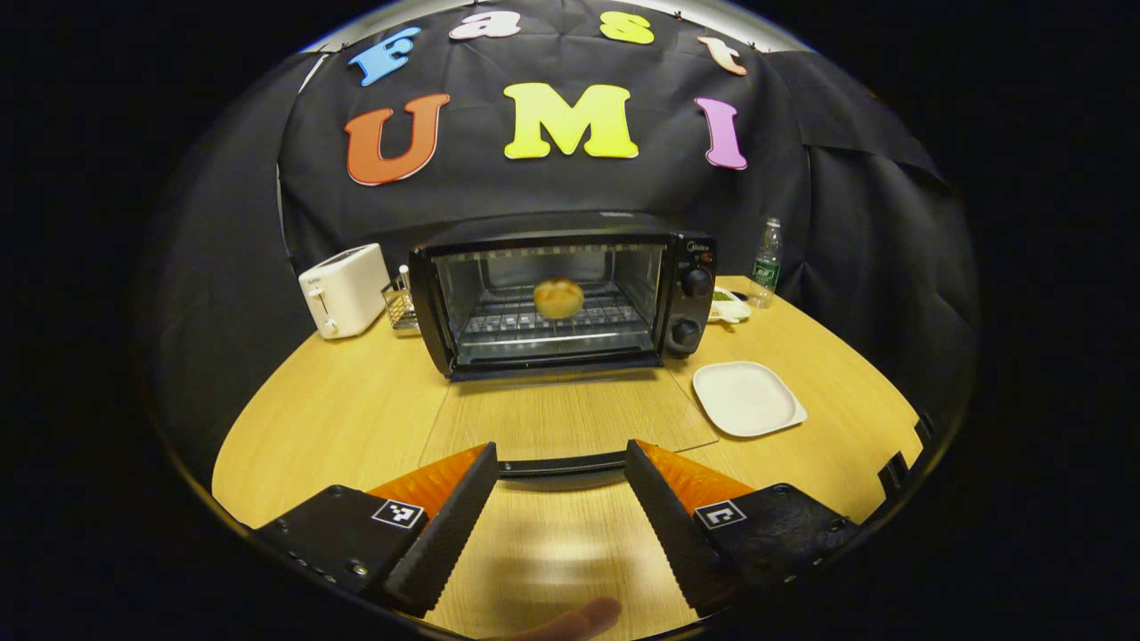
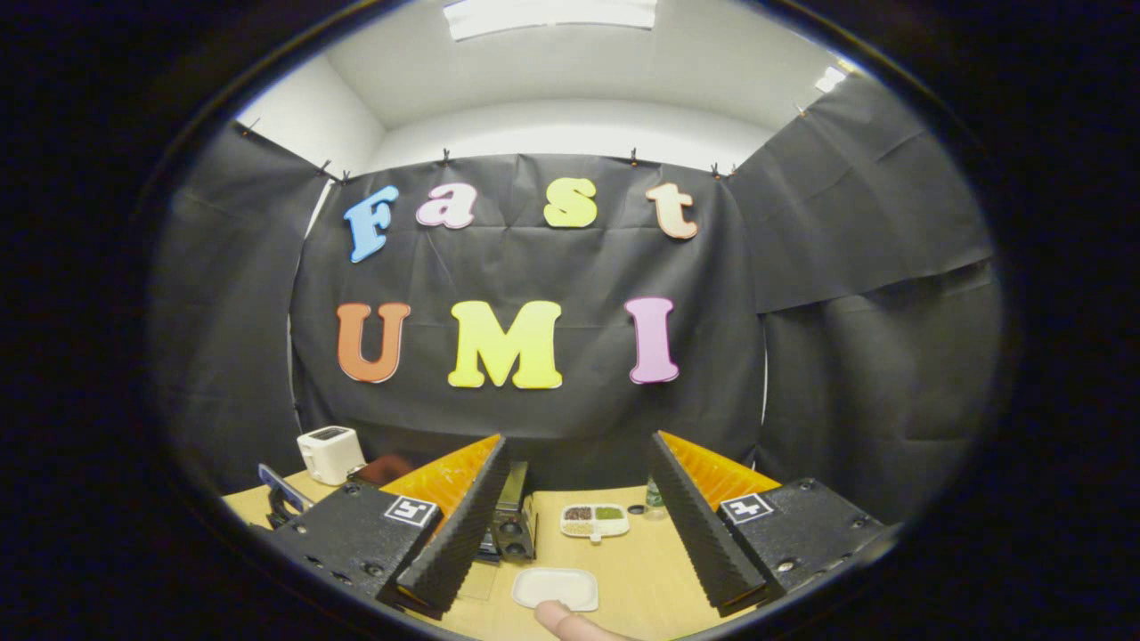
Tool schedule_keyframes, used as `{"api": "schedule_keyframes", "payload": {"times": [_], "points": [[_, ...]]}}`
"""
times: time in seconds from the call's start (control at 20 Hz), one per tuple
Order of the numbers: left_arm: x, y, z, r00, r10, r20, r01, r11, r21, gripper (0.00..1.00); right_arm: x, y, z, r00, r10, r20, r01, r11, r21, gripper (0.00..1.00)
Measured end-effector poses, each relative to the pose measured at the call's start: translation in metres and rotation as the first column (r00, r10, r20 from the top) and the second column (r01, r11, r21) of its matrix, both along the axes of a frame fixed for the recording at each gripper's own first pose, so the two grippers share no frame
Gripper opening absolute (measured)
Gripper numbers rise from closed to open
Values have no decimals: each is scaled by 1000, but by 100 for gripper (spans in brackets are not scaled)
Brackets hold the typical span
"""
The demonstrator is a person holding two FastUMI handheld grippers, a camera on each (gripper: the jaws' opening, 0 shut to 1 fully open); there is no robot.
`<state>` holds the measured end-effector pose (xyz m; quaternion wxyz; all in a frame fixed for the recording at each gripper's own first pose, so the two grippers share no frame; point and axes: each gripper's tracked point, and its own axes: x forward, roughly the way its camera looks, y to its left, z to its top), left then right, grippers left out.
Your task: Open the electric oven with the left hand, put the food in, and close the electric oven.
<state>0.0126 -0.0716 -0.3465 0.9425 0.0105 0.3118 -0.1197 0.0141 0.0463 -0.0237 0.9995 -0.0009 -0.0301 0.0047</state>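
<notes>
The electric oven (image 1: 561,298) sits at the table's (image 1: 338,418) back, wide side facing the left gripper (image 1: 559,499), glass door (image 1: 570,418) flat open, a bun (image 1: 558,297) on the rack. Left gripper's spread wide around the door handle (image 1: 561,465), touching probably not. Empty white plate (image 1: 748,398) just right. Right gripper (image 2: 577,525) gapes, holding nothing

Too small to read: brand mark (image 1: 700,242) atop the electric oven (image 1: 543,230) control panel, faint mark on the toaster (image 1: 343,289), green label on the bottle (image 1: 766,263); letterless square coded tags (image 1: 397,513) on the left hand-held gripper (image 1: 561,450) and right hand-held gripper (image 2: 577,438).
</notes>
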Motion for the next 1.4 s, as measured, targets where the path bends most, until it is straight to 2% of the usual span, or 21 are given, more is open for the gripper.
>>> {"api": "schedule_keyframes", "payload": {"times": [0.15, 0.3, 0.4, 0.45, 0.65, 0.75, 0.8, 1.15, 1.4], "points": [[1, -3, -23, 999, 32, -42, -32, 999, -5, 96, -11, -18, 11, 999, -37, 23, 38, 999, -33, 94], [0, -16, -39, 995, 29, -96, -32, 999, -36, 95, -18, -28, 14, 998, -57, 32, 58, 997, -53, 94], [1, -23, -48, 993, 14, -114, -18, 999, -33, 96, -22, -30, 11, 998, -50, 22, 51, 997, -49, 94], [1, -25, -54, 992, 6, -127, -9, 1000, -24, 95, -24, -28, 10, 999, -38, 20, 39, 998, -44, 100], [10, -27, -67, 989, 13, -149, -13, 1000, -2, 95, -25, -36, 5, 999, -34, 12, 35, 999, -21, 100], [12, -27, -67, 988, 14, -152, -12, 1000, 13, 95, -21, -37, 4, 999, -32, 7, 32, 999, -9, 100], [13, -27, -67, 988, 9, -151, -6, 1000, 21, 95, -21, -37, 2, 1000, -27, 4, 27, 1000, -4, 94], [15, -28, -59, 988, 16, -153, -12, 1000, 27, 94, -16, -36, -5, 1000, 0, -12, 0, 1000, 14, 94], [17, -27, -47, 991, 25, -133, -21, 999, 27, 94, -11, -47, -16, 999, -22, -27, 23, 999, 41, 94]]}}
